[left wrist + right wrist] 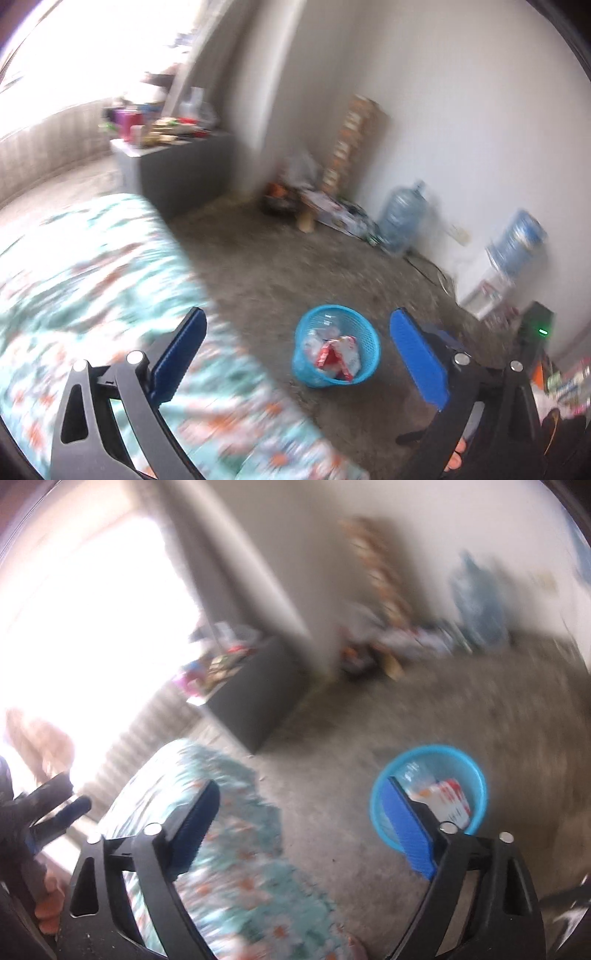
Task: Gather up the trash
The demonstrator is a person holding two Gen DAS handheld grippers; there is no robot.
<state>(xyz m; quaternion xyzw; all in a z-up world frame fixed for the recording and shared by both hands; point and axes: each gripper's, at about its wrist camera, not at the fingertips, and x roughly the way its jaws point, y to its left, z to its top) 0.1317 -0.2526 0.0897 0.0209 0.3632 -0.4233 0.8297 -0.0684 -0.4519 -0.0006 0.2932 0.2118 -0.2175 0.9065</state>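
both grippers are standing spread wide w/ nothing between the jaws: left gripper (299,354), right gripper (306,812). blue mesh basket (371,363) is sitting on the floor (258,266) just beside the bed (92,266), holding trash: a red/white carton (338,356) plus some clear wrapper, too blurred to id. carton's prob light, thin card, crushing easily, so pinching across a flat face is looking best. basket's light, flexy; taking it by the rim.
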